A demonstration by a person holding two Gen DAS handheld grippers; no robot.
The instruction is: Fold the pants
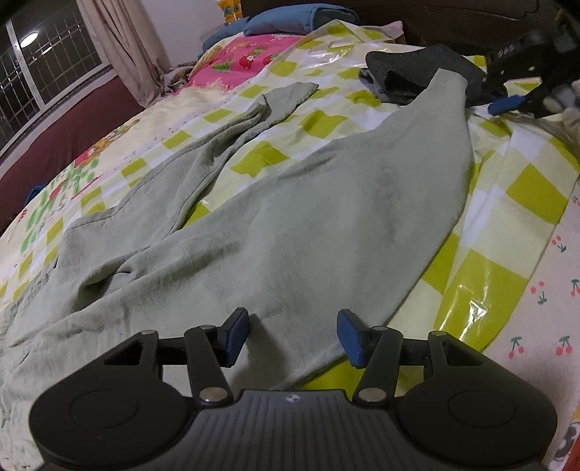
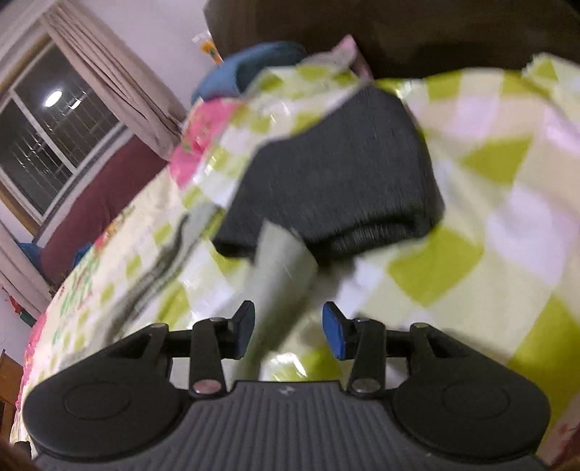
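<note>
Pale green pants (image 1: 290, 217) lie spread on a bed covered with a yellow-green checked plastic sheet (image 1: 525, 188). One leg runs to the far right, the other (image 1: 246, 119) to the far left. My left gripper (image 1: 293, 335) is open, low over the waist end of the pants. My right gripper (image 2: 286, 331) is open, with the cuff of one pant leg (image 2: 279, 268) lying between its fingers, not gripped. The right gripper also shows in the left wrist view (image 1: 522, 87) at the far cuff.
A folded dark grey garment (image 2: 337, 188) lies just beyond the cuff; it also shows in the left wrist view (image 1: 417, 76). Blue pillows (image 1: 301, 18) and a dark headboard (image 1: 453, 21) are at the far end. A window (image 1: 40, 69) and curtain stand left.
</note>
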